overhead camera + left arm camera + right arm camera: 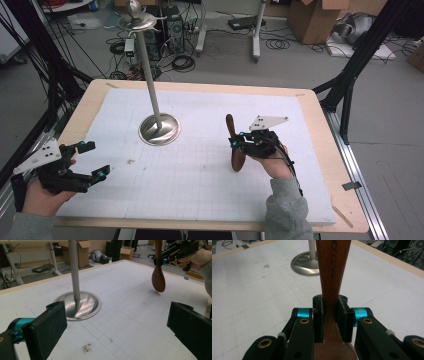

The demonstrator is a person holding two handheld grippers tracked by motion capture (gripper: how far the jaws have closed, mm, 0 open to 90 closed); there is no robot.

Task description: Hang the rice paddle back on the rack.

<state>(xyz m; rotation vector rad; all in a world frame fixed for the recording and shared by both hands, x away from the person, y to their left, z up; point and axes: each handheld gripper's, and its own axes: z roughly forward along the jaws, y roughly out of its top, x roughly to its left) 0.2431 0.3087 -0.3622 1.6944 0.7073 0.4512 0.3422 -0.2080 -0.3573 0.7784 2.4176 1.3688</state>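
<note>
— Spoon first: where is the wooden spoon?

— Held off the bench, right of the middle. It stands nearly upright with the bowl at the bottom, hanging just above the white gridded mat. In the left gripper view the spoon's rounded bowl hangs clear of the mat.

— What holds it?

— Right gripper. Its fingers are clamped on the spoon's handle from both sides, pads pressed flat against the wood; the right gripper view shows lettering running along the handle.

— And the other hand?

— Left gripper sits at the near left corner of the bench, well apart from the spoon. Its fingers stand wide apart with nothing between them.

— Anything else on the bench?

— A metal stand, round base on the mat and a thin pole rising from it, between the two grippers and farther back. Neither gripper touches it.
</note>
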